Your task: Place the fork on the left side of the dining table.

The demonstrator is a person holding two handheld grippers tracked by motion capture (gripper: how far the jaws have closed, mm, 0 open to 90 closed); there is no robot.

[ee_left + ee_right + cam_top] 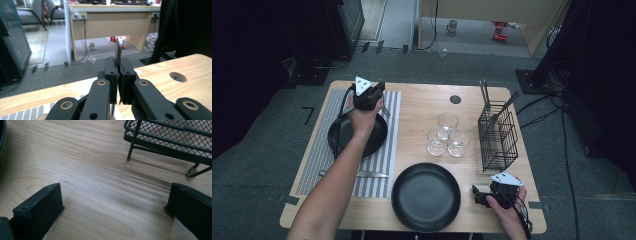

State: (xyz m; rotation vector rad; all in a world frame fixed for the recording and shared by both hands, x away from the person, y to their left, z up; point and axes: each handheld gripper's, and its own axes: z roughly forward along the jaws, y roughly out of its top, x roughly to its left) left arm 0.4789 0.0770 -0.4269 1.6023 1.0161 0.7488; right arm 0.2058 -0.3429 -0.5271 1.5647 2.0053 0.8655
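Two grippers, one per hand. The left gripper (377, 92) is held over the far end of the striped mat, its jaws clamped on one piece of metal cutlery (118, 51); in the left gripper view the thin metal stands upright between the pads, its working end not readable. The right gripper (475, 195) rests near the table's near right corner, jaws spread wide with nothing between them, bare wood showing in the gap

Two black plates: a smaller plate (374, 142) on the mat beneath the left forearm, and a larger plate (426, 196) on bare wood at the near edge, just left of the right gripper

Three clear glasses (447, 135), clustered close together at the table's centre

One black wire basket (498, 136) at the right side, with a few utensils standing in it, handles leaning; their count is unclear. One basket leg (131, 145) shows close in the right gripper view

One knife (371, 174) lying on the mat's near end

One grey-and-white striped mat (393, 115) covering the left third

Surface: one light wooden table (422, 102), rounded corners, a round cable hole (455, 99) near the far edge

Room: grey carpet, dark equipment on both sides, cables on the floor at right, a pale wooden desk (112, 20) beyond
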